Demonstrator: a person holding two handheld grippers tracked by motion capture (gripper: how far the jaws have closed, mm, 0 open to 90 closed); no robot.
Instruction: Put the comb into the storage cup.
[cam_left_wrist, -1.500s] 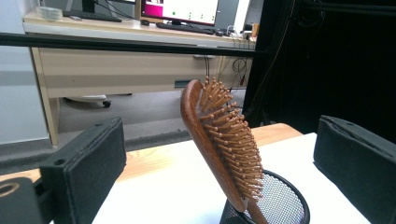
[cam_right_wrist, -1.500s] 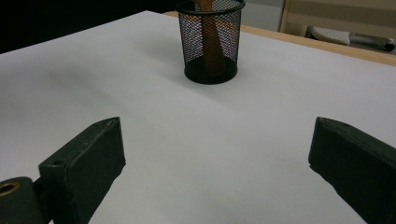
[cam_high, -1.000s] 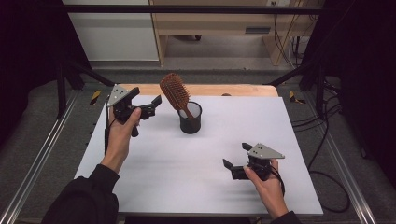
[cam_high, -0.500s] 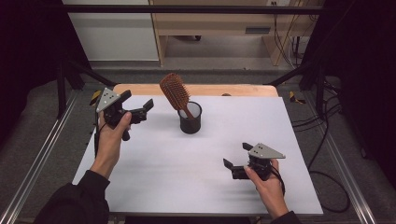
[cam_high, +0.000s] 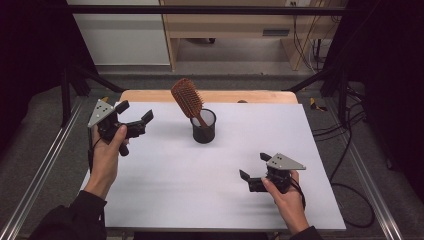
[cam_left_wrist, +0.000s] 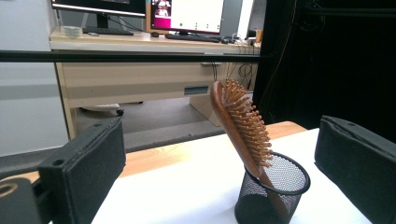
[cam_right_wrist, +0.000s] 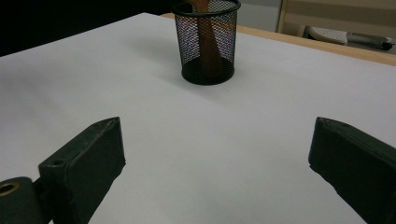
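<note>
At the bench's middle, toward its far edge: hairbrush and cup.
Hairbrush (cam_high: 187, 98): wooden, handle down in the cup, head up and leaning to the left in the high view; bristles face the right in the left gripper view; no brand or writing readable on it.
Cup (cam_high: 203, 126): black wire mesh, upright on the white sheet, holding the hairbrush handle; no label to be seen.
Left gripper (cam_high: 135, 116): held up above the bench's left side, jaws spread wide with nothing between them, pointed at the cup and well apart from it.
Right gripper (cam_high: 255, 165): low over the near right of the bench, jaws wide apart and empty, aimed toward the cup from a distance.
Bench (cam_high: 175, 170): covered by a white sheet, wooden edge showing at the far side.
Screens (cam_left_wrist: 187, 14): on a desk beyond the bench; their writing is too small to read.
</note>
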